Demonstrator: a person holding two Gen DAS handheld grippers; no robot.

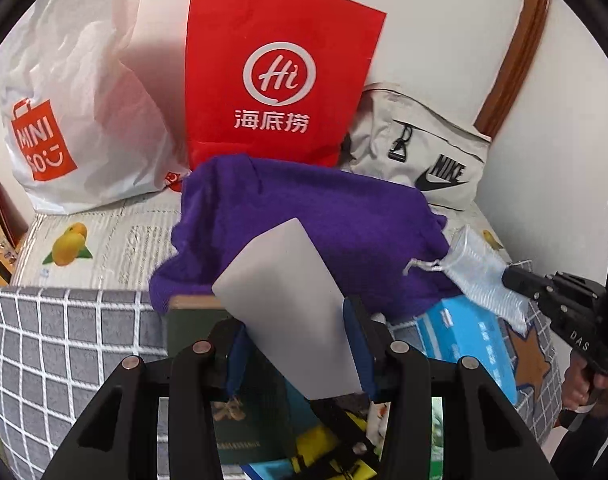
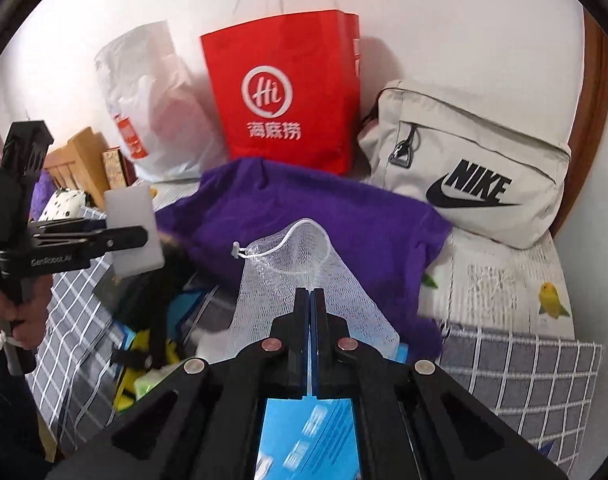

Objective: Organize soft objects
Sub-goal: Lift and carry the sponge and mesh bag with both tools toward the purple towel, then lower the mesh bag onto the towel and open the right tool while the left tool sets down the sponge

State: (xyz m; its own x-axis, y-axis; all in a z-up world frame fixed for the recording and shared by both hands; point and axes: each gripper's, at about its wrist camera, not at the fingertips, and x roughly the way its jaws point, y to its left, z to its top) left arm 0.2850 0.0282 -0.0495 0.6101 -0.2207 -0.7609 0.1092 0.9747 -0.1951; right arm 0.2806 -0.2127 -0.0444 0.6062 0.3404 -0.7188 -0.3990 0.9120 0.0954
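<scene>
From the left wrist, the left tongs point(image 1: 299, 344) are clamped on a flat pale grey block point(image 1: 291, 304), likely a sponge or foam pad, held up over the clutter on the bed point(image 1: 115, 240); beyond it a purple cloth point(image 1: 324, 220) lies spread in front of the red paper bag point(image 1: 279, 76), with the white plastic bag point(image 1: 79, 120) to its left and the beige Nike pouch point(image 1: 424, 148) to its right. At the right edge the right tongs point(image 1: 508, 280) pinch a white mesh drawstring bag point(image 1: 480, 272) above a blue box point(image 1: 464, 340). From the right wrist, those tongs are pressed together on the net's lower part, its drawstring mouth hanging open toward the purple cloth, while the left tongs point(image 2: 143, 236) hold the grey block off to the left, both tilted downward. The step in hand looks like pairing the two: next the block wants steering into the net's mouth, which calls for keeping the floppy opening spread
</scene>
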